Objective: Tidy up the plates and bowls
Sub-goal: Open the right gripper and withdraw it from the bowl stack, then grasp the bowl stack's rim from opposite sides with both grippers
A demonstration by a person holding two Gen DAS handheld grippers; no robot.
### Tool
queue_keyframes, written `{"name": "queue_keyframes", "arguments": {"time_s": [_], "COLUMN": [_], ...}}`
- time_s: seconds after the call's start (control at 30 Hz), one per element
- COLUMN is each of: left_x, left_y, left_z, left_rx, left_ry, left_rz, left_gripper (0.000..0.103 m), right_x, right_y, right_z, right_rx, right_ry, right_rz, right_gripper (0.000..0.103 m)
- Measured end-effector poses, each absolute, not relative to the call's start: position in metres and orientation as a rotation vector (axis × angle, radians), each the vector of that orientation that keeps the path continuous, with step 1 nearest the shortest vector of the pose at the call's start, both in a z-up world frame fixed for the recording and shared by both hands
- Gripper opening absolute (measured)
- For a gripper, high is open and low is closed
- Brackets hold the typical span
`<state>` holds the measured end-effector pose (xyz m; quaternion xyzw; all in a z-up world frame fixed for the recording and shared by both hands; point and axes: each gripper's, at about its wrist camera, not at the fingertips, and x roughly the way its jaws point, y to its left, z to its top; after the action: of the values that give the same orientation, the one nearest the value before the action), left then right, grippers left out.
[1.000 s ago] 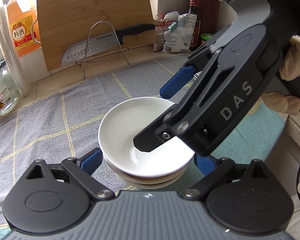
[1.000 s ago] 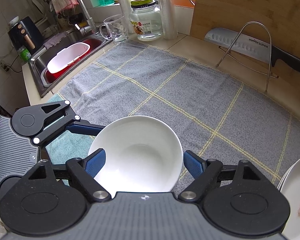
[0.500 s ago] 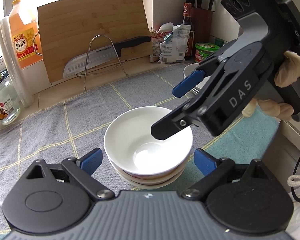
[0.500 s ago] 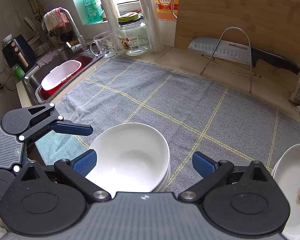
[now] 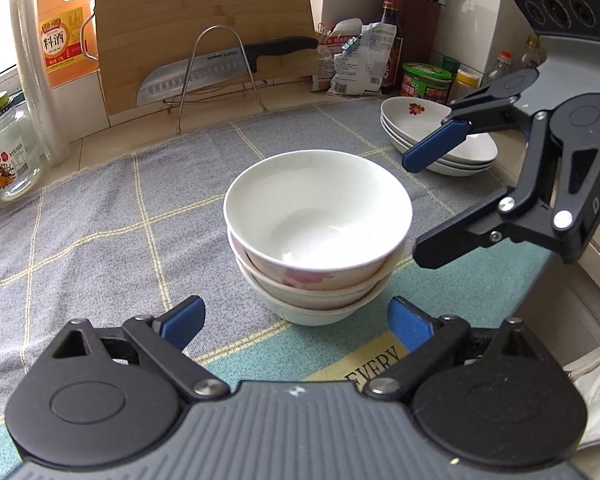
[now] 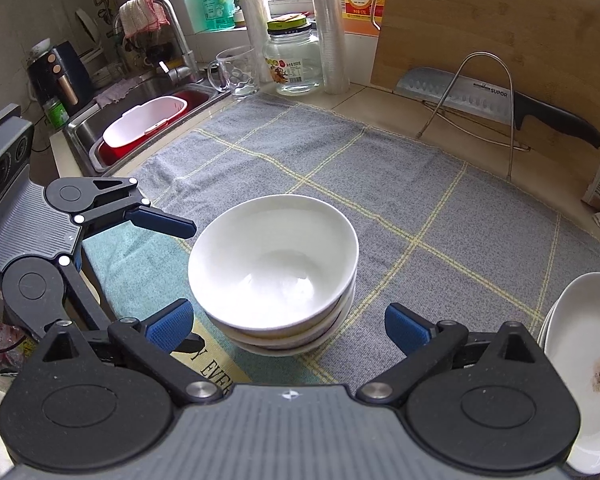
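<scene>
Three white bowls sit nested in one stack where the grey checked towel meets a teal mat. My left gripper is open, with its blue pads just short of the stack on either side of its base. My right gripper is open wide with nothing between its fingers. It hangs to the right of the bowls in the left wrist view, clear of them. A stack of shallow white plates lies further right on the towel, partly behind a right finger.
A cleaver rests on a wire rack against a bamboo board at the back. A glass jar, a mug and a sink with a red basin lie far left. Bottles and jars crowd the back right corner.
The right gripper widened its jaws, left the top bowl on the stack and drew back to the right. The left gripper also backed off a little, so the whole stack shows.
</scene>
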<state>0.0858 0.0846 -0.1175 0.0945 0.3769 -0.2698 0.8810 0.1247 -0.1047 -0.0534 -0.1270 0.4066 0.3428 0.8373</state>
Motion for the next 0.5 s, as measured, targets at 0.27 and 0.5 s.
{"name": "queue_keyframes", "arguments": {"time_s": [0.27, 0.5], "left_x": [0.09, 0.091], "left_y": [0.074, 0.067], "left_z": [-0.137, -0.151], "left_rx": [0.228, 0.225], "left_ry": [0.857, 0.89], "left_rz": [-0.495, -0.415], "left_gripper": [0.098, 0.097], "right_x": [0.121, 0.129], "right_y": [-0.116, -0.123], "right_z": [-0.077, -0.112], "right_rx": [-0.352, -0.413], "right_ry": [0.869, 0.879], "right_rz": [0.716, 0.722], "right_gripper": [0.103, 0.103]}}
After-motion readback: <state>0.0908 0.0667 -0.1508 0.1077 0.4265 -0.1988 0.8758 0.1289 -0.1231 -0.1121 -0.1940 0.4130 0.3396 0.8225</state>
